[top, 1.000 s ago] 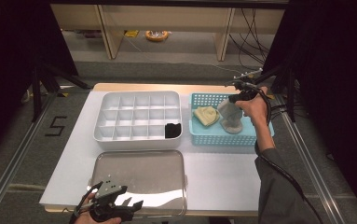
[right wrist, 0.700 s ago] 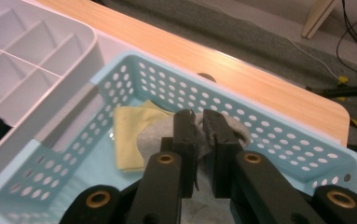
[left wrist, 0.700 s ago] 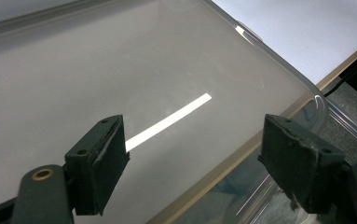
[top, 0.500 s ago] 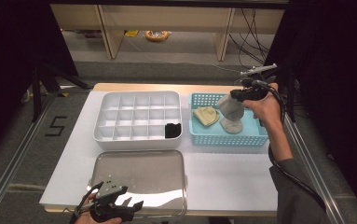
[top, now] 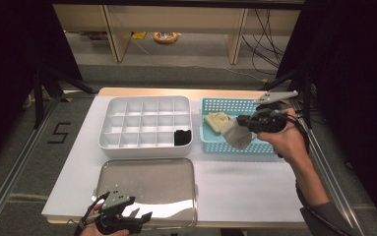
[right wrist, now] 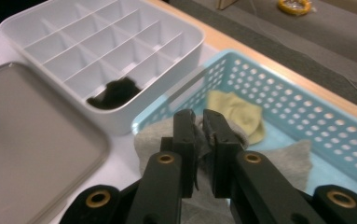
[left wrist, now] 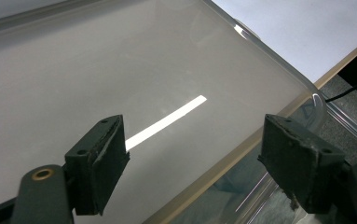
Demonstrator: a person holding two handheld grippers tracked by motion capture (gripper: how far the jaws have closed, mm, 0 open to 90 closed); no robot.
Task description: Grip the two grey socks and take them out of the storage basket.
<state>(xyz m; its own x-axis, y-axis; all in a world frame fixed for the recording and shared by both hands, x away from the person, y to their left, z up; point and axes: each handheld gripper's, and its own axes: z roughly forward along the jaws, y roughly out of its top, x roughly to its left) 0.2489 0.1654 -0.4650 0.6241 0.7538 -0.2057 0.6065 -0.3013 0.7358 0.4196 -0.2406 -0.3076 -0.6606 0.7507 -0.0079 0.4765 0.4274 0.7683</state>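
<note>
Grey cloth (top: pixel 236 133): hanging from the right tool (top: pixel 245 123), lifted over the near left corner of the blue basket (top: pixel 225 104); in the right gripper view the cloth (right wrist: pixel 167 140) is bunching under the jaws and spreading to both sides.
Right tool state: jaws (right wrist: pixel 200 135) are clenching a fold of the grey cloth, with only a thin slit between them.
Left tool (top: pixel 127 221): resting low at the near edge of the table (top: pixel 245 191), jaws standing wide apart and grasping nothing, over the metal tray (top: pixel 146 187).
Likely step: carrying the cloth out of the basket toward the white divided box (top: pixel 146 123), where a black item (top: pixel 182 136) is already sitting in the near right compartment.
Doing it well: keeping the pinch firm and lifting until the trailing cloth is clearing the basket rim; then crossing to an empty compartment and lowering before letting go, so the cloth is not draping over a divider.
Also in basket: a yellow cloth (top: pixel 216 120) lying at the far left.
Hard to make out: how deep the pinch is reaching into the fold; whether the cloth's lower edge is touching the basket rim; what the black item is.
</note>
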